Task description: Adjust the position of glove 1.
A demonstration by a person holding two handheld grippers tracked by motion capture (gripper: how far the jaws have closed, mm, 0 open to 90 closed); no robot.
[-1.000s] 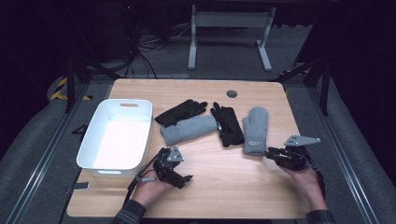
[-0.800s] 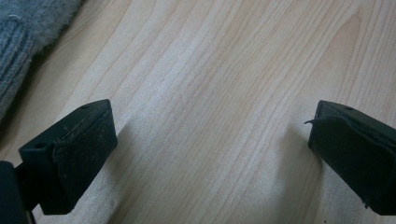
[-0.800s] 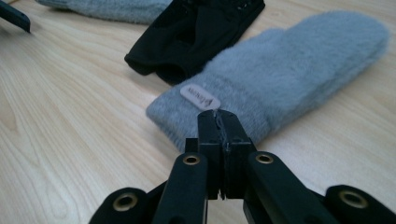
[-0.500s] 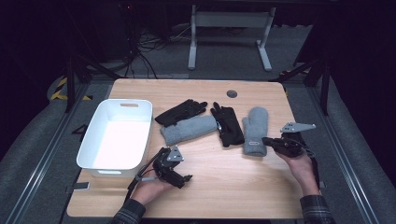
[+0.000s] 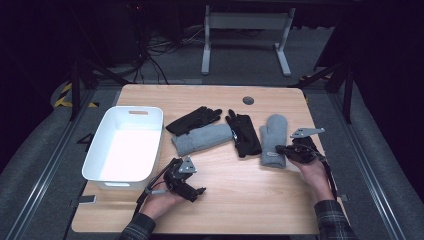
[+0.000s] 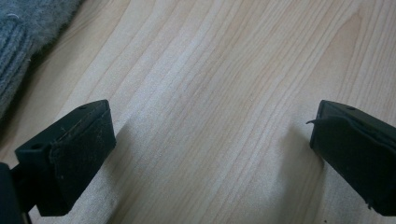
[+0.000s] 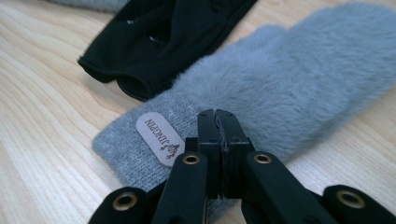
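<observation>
Two grey mittens and two black gloves lie across the middle of the wooden table [image 5: 235, 205]. The right grey mitten [image 5: 274, 137] lies lengthwise, and its cuff with a tan label [image 7: 159, 137] points toward me. My right gripper [image 5: 279, 149] is at that cuff. Its jaws are pressed together at the cuff's edge [image 7: 218, 116] and I see no fabric between them. A black glove [image 7: 168, 32] lies just beyond. My left gripper [image 5: 198, 191] rests low near the front of the table. It is open over bare wood [image 6: 210, 135], with the left grey mitten [image 6: 28, 42] off to one side.
A white empty bin [image 5: 125, 145] stands at the left of the table, close to my left hand. The other black glove [image 5: 195, 120] and the left grey mitten [image 5: 202, 139] lie beside the bin. A dark round grommet [image 5: 248, 100] is set near the far edge.
My right gripper has moved left and away from me, up to the right mitten's cuff. The left gripper has stayed put.
</observation>
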